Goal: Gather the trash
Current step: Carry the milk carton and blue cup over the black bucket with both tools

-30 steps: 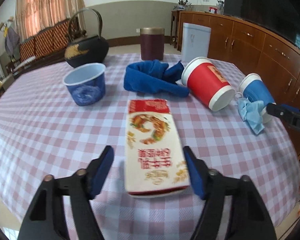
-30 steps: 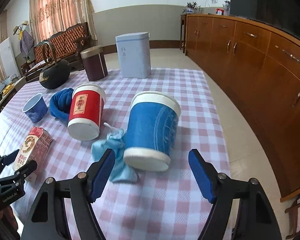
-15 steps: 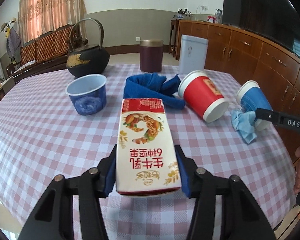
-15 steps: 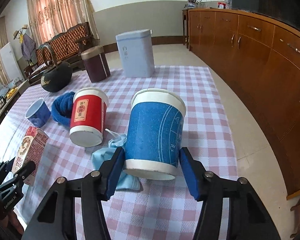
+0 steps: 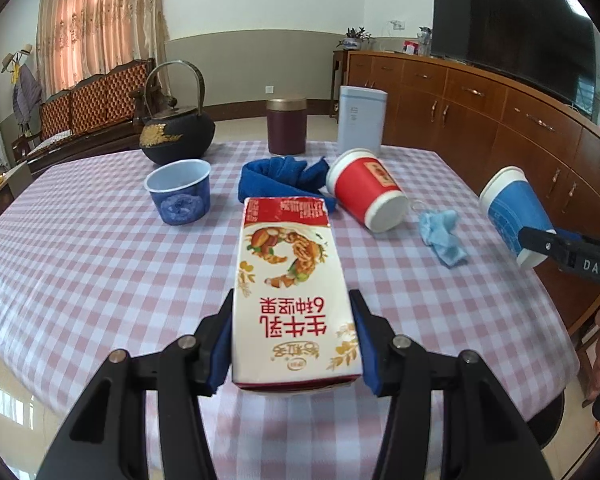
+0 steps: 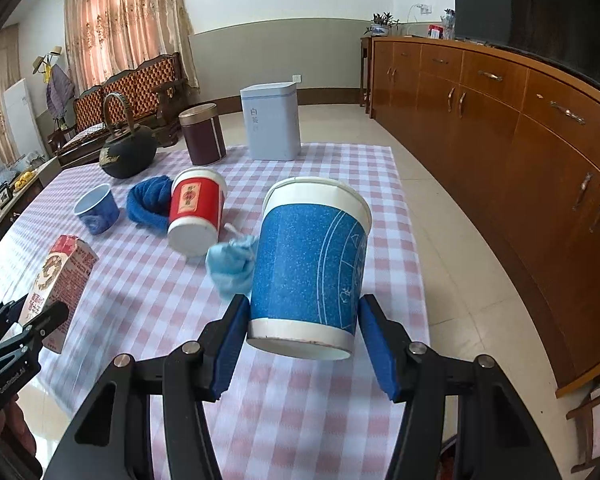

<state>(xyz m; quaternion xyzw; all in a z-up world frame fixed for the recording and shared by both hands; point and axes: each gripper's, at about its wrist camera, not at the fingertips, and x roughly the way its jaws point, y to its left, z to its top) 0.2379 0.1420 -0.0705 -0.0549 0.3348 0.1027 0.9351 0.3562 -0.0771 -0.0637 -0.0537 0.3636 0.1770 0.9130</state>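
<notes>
My left gripper (image 5: pixel 292 344) is shut on a red and white milk carton (image 5: pixel 292 288) and holds it above the checked table (image 5: pixel 80 264). The carton also shows in the right wrist view (image 6: pixel 62 276). My right gripper (image 6: pixel 304 340) is shut on a blue paper cup (image 6: pixel 312 264), lifted off the table; the cup shows at the right of the left wrist view (image 5: pixel 514 216). A red paper cup (image 5: pixel 366 190) lies on its side mid-table. A crumpled light blue mask (image 5: pixel 442 236) lies beside it.
A small blue cup (image 5: pixel 180 192), a blue cloth (image 5: pixel 284 176), a black kettle (image 5: pixel 176 136), a maroon canister (image 5: pixel 286 126) and a pale blue tin (image 5: pixel 360 120) stand farther back. Wooden cabinets (image 6: pixel 520 140) run along the right. The table edge is near.
Both grippers closed from open, the left on the milk carton and the right on the blue cup, and both lifted them off the table.
</notes>
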